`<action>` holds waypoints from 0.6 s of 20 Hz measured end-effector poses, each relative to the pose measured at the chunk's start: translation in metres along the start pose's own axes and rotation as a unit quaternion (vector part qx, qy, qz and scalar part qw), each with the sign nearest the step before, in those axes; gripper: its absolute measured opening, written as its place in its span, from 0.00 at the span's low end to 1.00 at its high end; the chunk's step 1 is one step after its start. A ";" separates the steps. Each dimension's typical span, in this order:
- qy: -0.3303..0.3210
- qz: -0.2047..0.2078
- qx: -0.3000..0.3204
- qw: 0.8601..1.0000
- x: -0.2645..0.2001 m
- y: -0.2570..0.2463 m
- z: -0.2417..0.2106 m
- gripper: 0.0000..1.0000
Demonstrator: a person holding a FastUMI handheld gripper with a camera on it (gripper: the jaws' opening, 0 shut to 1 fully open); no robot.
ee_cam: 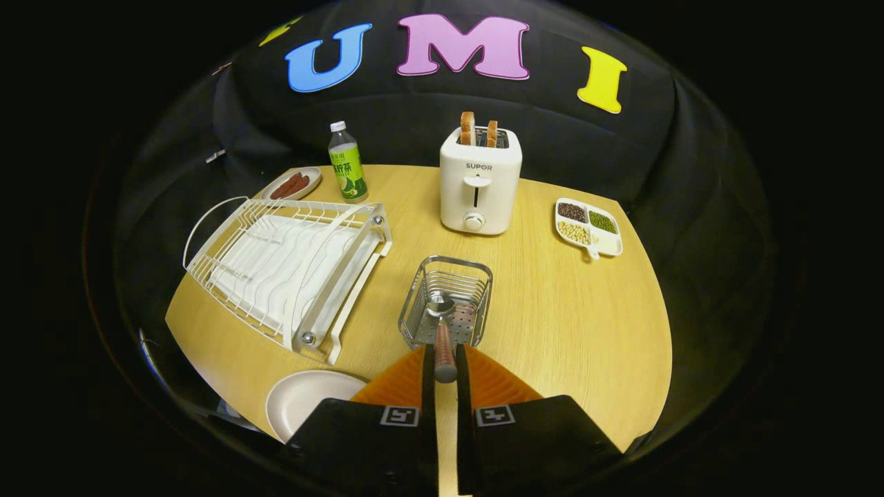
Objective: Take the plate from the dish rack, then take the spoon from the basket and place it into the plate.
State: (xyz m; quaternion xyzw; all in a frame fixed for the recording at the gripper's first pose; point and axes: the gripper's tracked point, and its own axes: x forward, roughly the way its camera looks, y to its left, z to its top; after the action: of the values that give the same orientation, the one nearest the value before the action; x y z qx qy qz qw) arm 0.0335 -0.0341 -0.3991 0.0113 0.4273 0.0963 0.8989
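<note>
I have the gripper (445,362) with its two orange ribbed fingers (397,386) closed on the dark reddish handle of the metal spoon (443,338), the jaws pressing it from both sides. The spoon's bowl lies inside the small steel wire basket (414,304) just ahead of the fingers, so I judge this to be the spoon-lifting step. The round cream plate (304,397) is already out of the white wire dish rack (290,266); it lies flat on the pale wooden table (573,324) near its front edge, just to the left of my fingers and in front of the rack. Next I need to raise the spoon clear of the basket's rim without snagging it, swing left, and lower it over the plate before parting the jaws.
</note>
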 end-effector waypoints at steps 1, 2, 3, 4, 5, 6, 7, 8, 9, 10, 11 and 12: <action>-0.003 -0.004 0.001 1.000 -0.002 -0.001 0.000 0.13; -0.004 -0.007 0.005 1.000 -0.004 -0.002 0.002 0.13; -0.007 -0.010 0.009 1.000 -0.009 -0.004 0.003 0.13; -0.014 -0.012 0.013 1.000 -0.014 -0.007 0.008 0.13; -0.022 -0.012 0.016 1.000 -0.022 -0.008 0.012 0.13; -0.029 -0.014 0.018 0.999 -0.032 -0.010 0.017 0.13; -0.040 -0.013 0.020 0.999 -0.043 -0.012 0.023 0.13; -0.051 -0.007 0.023 0.998 -0.056 -0.011 0.029 0.13; -0.061 0.000 0.027 0.998 -0.069 -0.008 0.034 0.13; -0.073 0.008 0.027 0.997 -0.084 -0.004 0.039 0.13; -0.083 0.016 0.024 0.996 -0.099 0.001 0.040 0.13; -0.090 0.024 0.023 0.995 -0.114 0.006 0.040 0.13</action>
State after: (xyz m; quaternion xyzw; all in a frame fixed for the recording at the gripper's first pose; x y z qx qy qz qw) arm -0.0074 -0.0462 -0.2859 0.0512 0.3463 0.1066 0.9306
